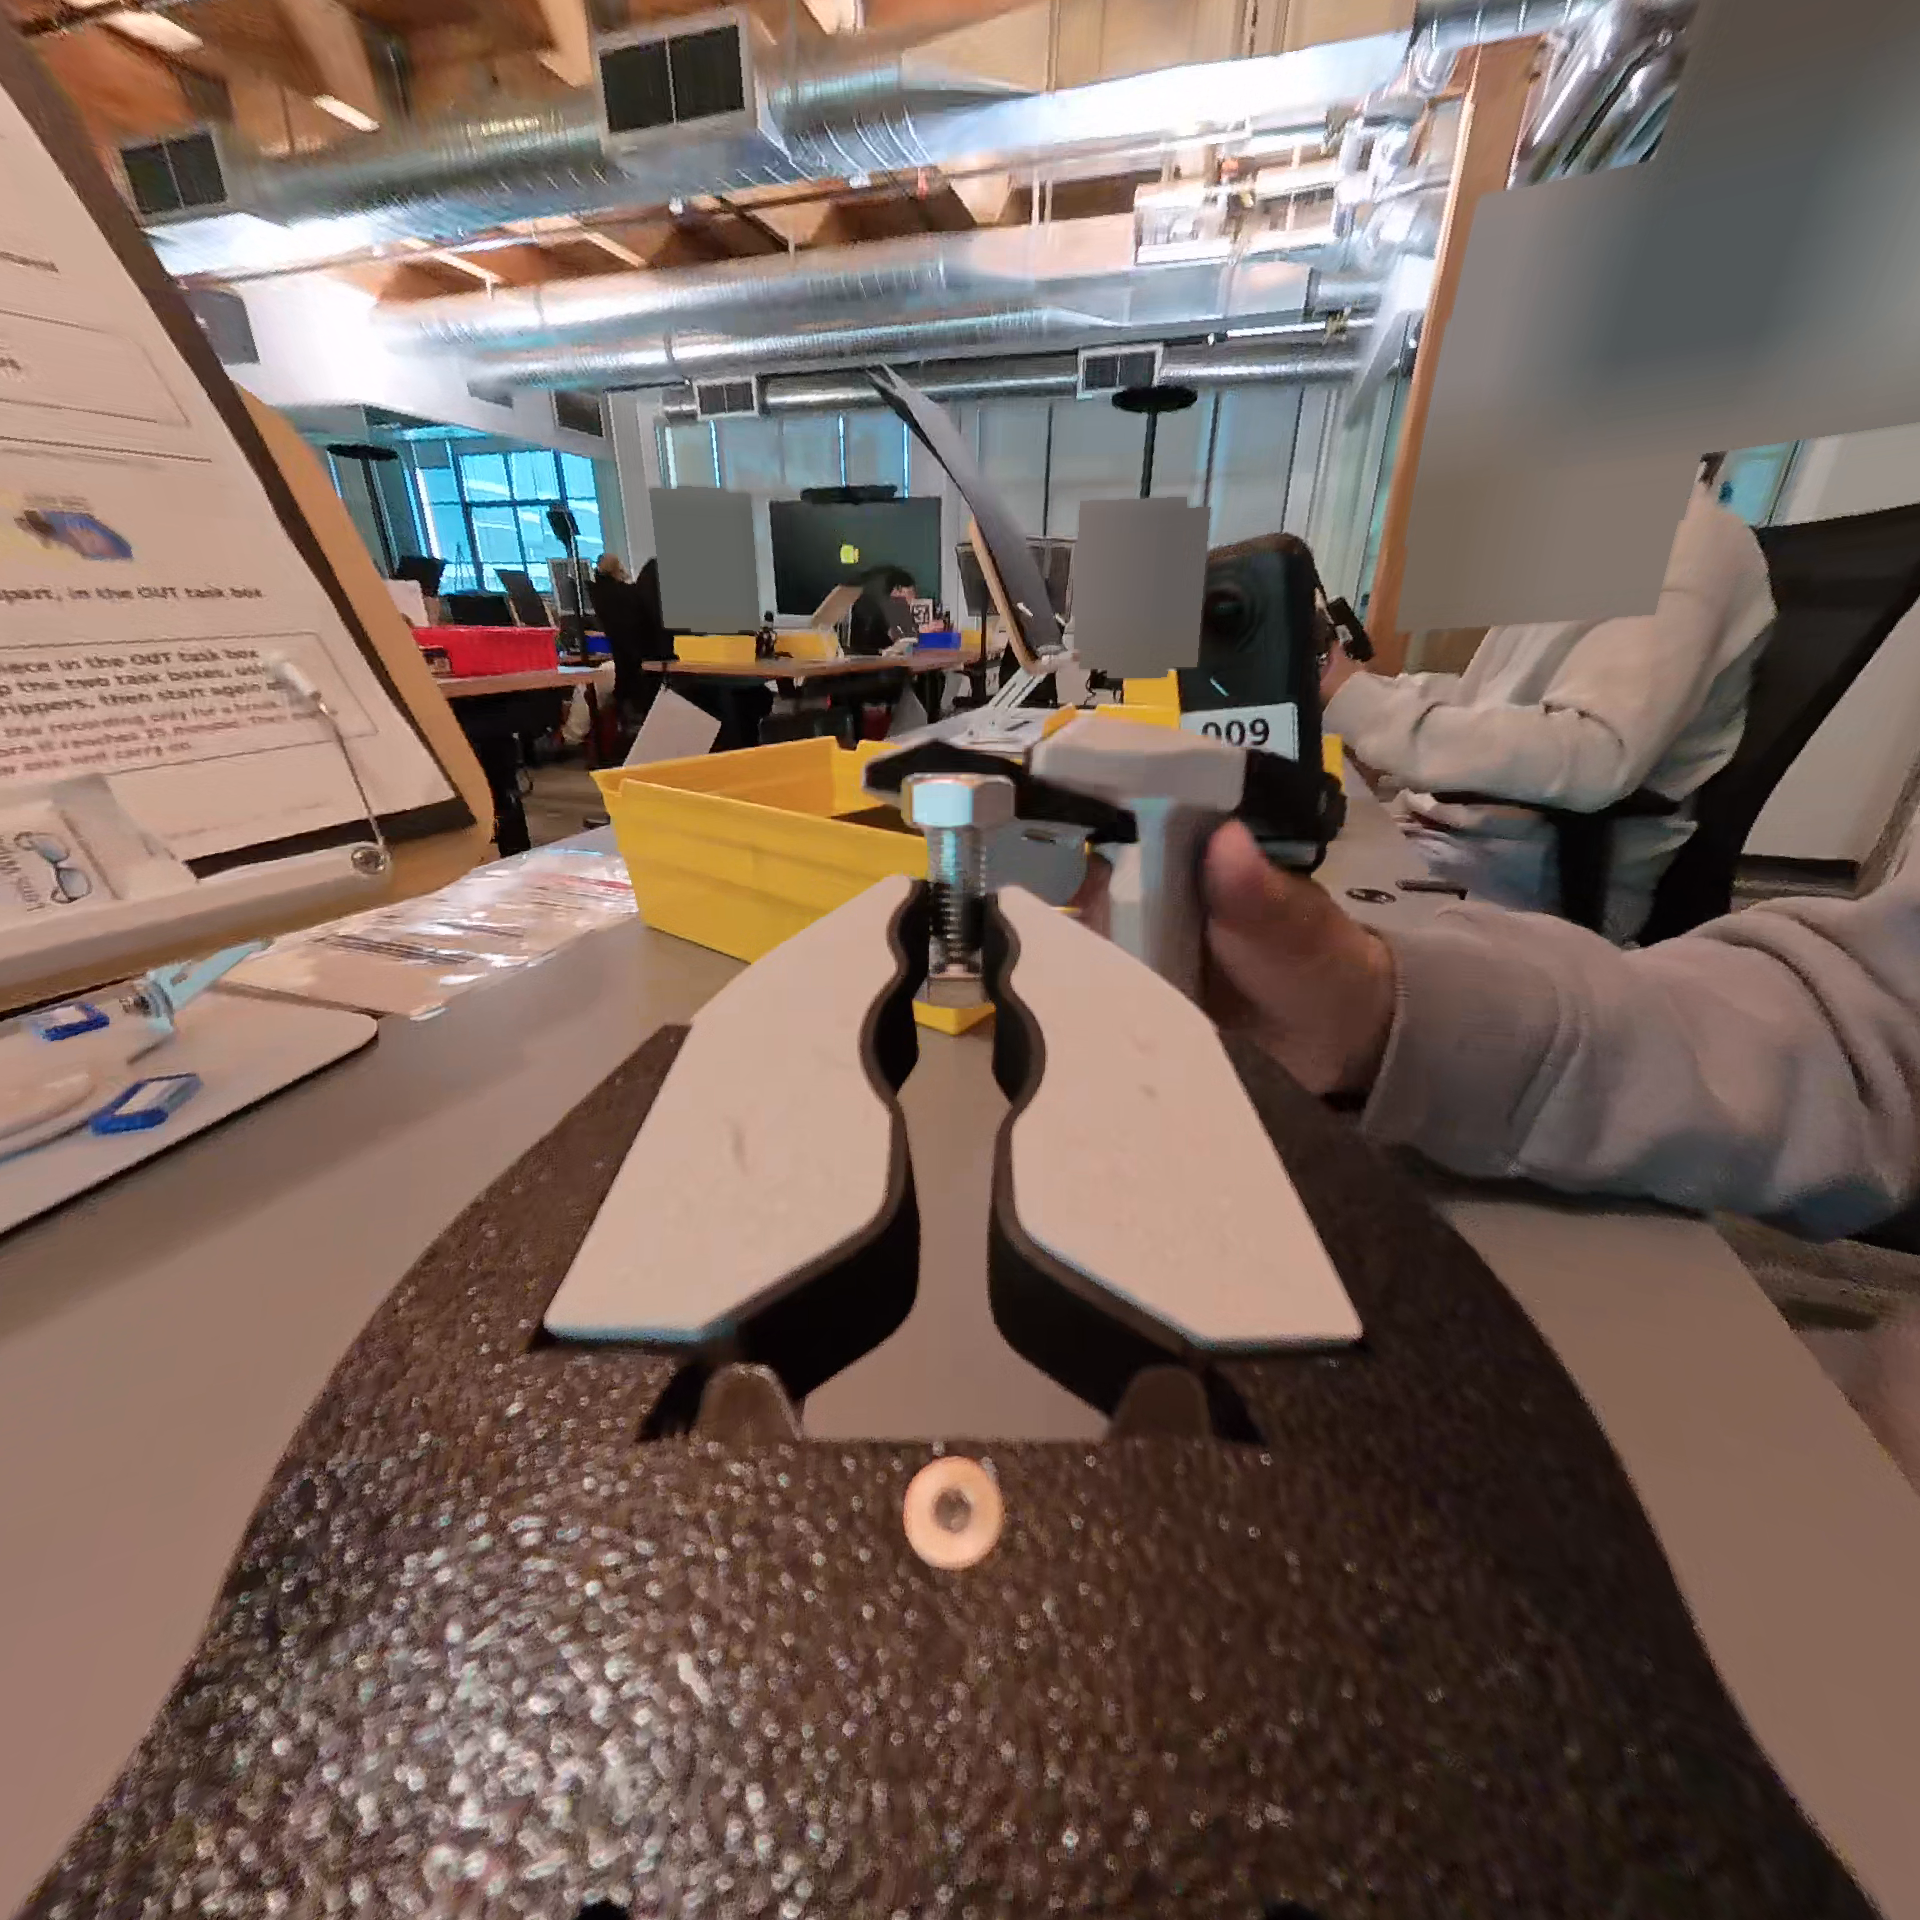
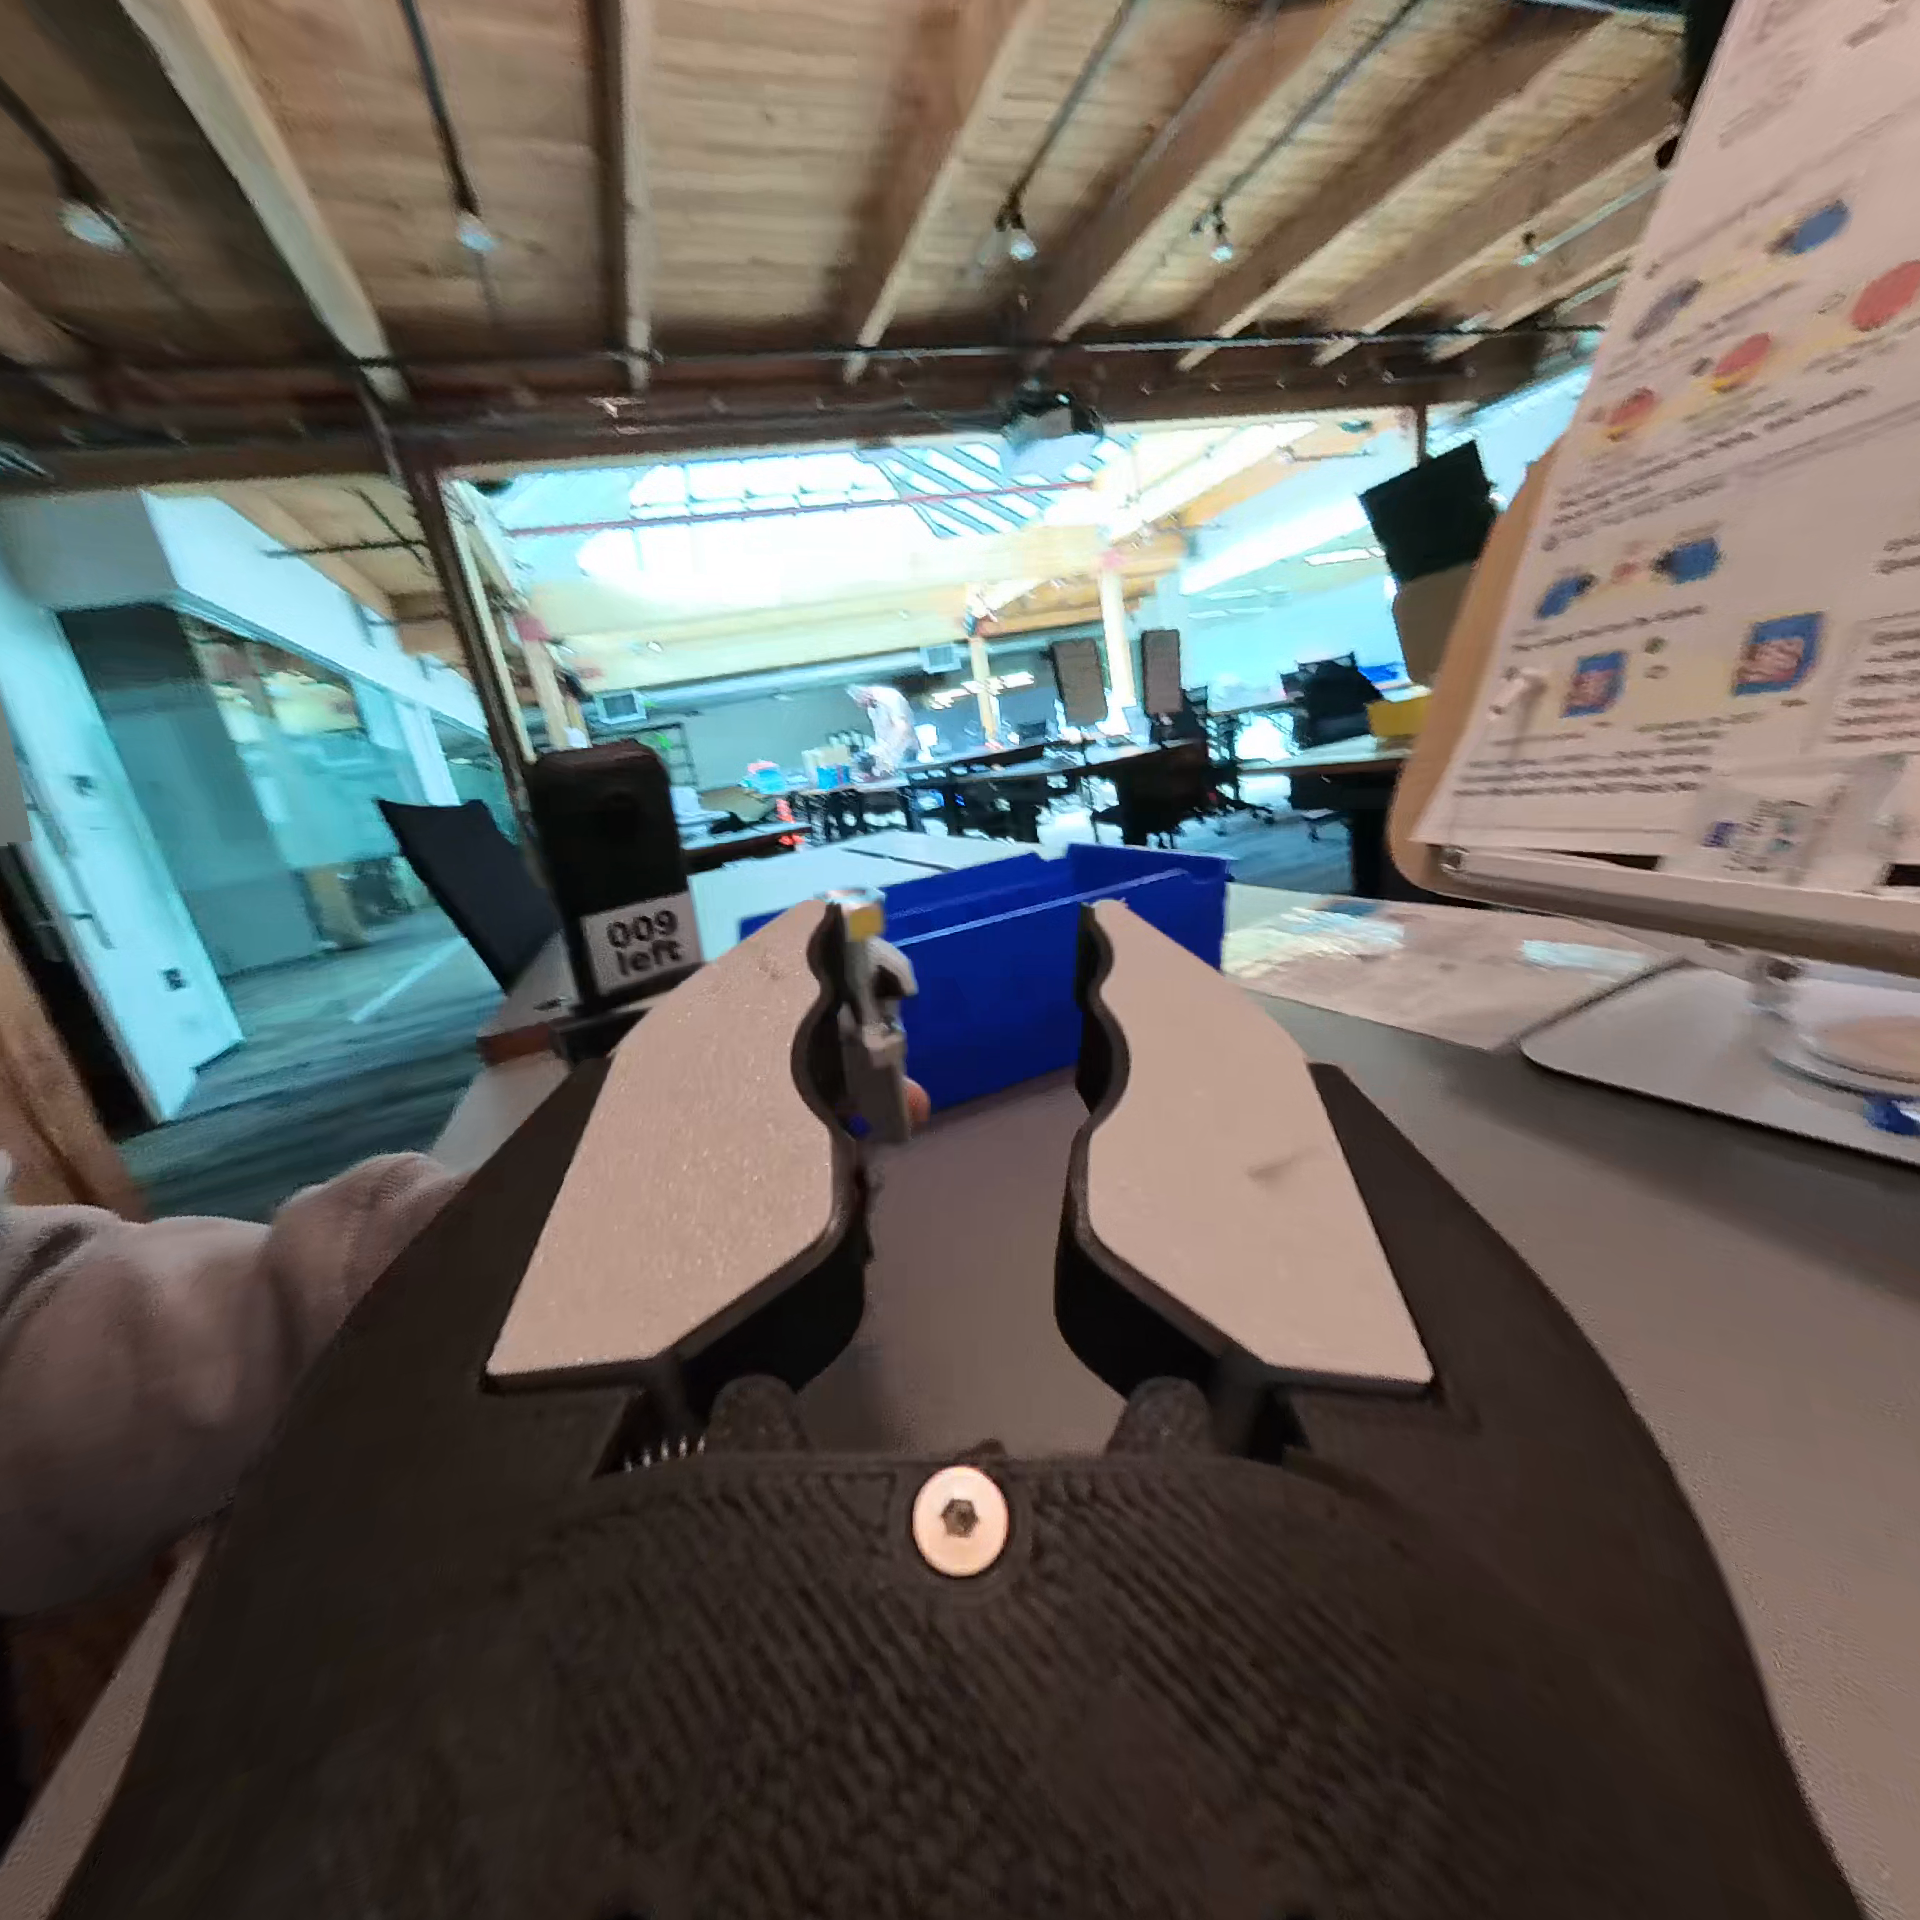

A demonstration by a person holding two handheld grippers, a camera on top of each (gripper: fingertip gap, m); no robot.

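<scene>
Bolt (image 1: 954, 831) stands upright, its threaded shank clamped between the left gripper (image 1: 951, 940) jaws above the bench (image 1: 582, 997). Right gripper (image 2: 951, 977) jaws stand apart, empty, beside the bolt, a washer hanging on its shank.

Right gripper (image 2: 951, 1023) fingers spread wide; bolt (image 2: 868, 1013) beside left finger; blue bin (image 2: 997, 977) on bench (image 2: 1558, 1299).

The bolt's (image 1: 956, 862) lower threads sit hidden between the left fingers (image 1: 790, 1039). Beyond the right fingers (image 2: 727, 1101) the blue bin's (image 2: 997, 977) base is covered; the sheet (image 2: 1714, 520) is blurred and cut off.
</scene>
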